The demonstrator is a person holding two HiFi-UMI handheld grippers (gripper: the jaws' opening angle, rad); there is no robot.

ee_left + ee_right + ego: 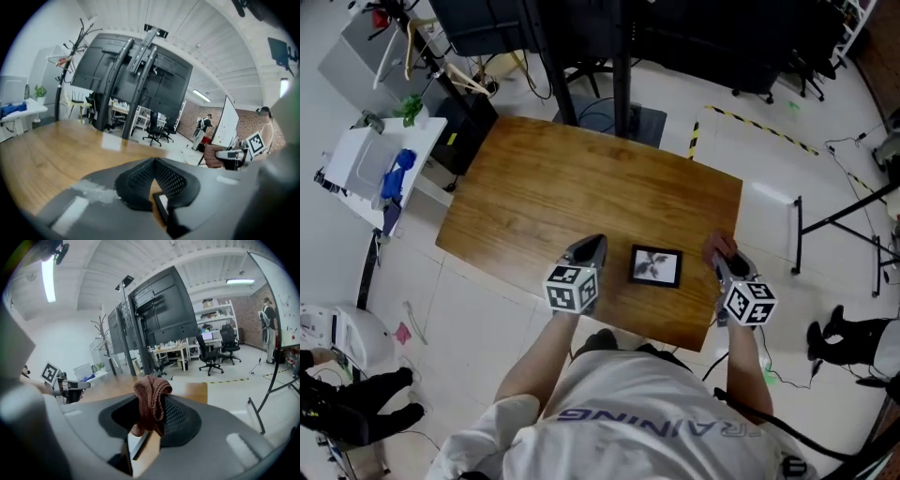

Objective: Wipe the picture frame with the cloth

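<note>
Table (581, 178): warm brown, streaked wood grain.
Picture frame (656, 266): black border; pale grey print with a dark motif, too small to read reliably.
Cloth (152, 389): reddish-brown, ribbed knit.
Left tongs (154, 161), right tongs (150, 398): grey shells, black mesh-patterned pads.
Marker cubes (572, 289): white with black squares.
Floor tape (761, 128): yellow-black stripes.

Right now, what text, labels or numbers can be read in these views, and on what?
"RAINING": on the person's white shirt, upside down, first letter unclear.
Cubes on the left gripper and right gripper: square markers only, no words.
On the picture frame: no readable text.
</note>
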